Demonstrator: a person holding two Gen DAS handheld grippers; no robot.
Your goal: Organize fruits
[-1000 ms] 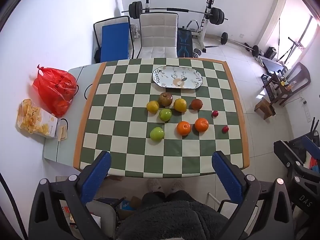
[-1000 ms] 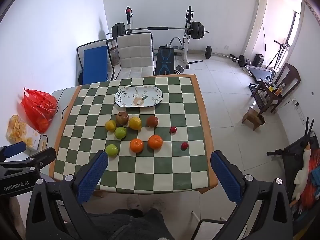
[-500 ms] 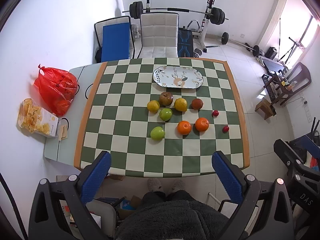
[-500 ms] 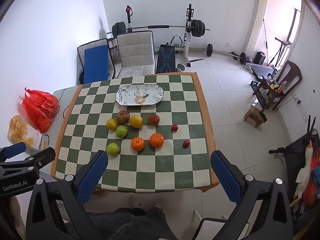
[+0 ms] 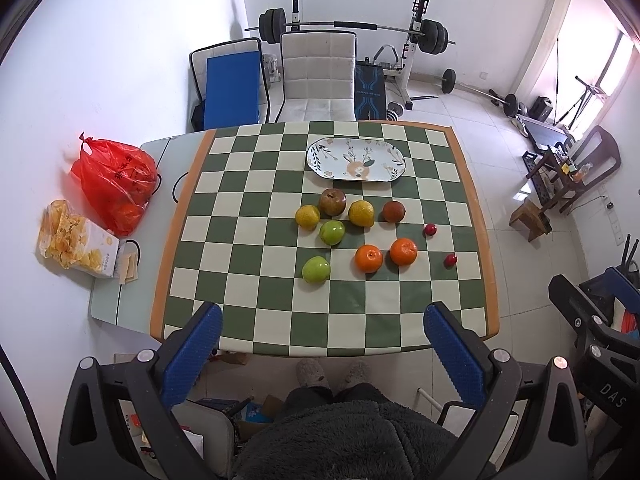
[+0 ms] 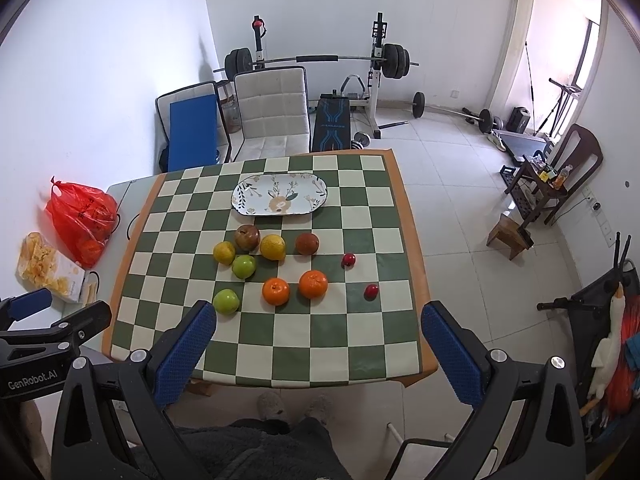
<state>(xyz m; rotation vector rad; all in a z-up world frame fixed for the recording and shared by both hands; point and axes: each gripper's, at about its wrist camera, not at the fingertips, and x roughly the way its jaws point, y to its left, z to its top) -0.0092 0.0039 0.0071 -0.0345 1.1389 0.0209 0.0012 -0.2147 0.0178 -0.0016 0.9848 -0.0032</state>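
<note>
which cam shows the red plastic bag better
The left wrist view: the red plastic bag sits larger and further into the frame, with its knotted handles and the orange contents visible. The right wrist view shows the same bag smaller, out near the left edge.

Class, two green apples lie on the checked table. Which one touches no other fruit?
The green apple nearest the table's front edge; it lies alone, while the other green apple nestles among the yellow fruits.

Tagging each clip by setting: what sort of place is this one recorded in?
Most likely a room in a home that doubles as a gym and eating area. A barbell rack with a bench stands by the far wall, a padded chair faces a checkered table, and fruit lies near a plate.
</note>
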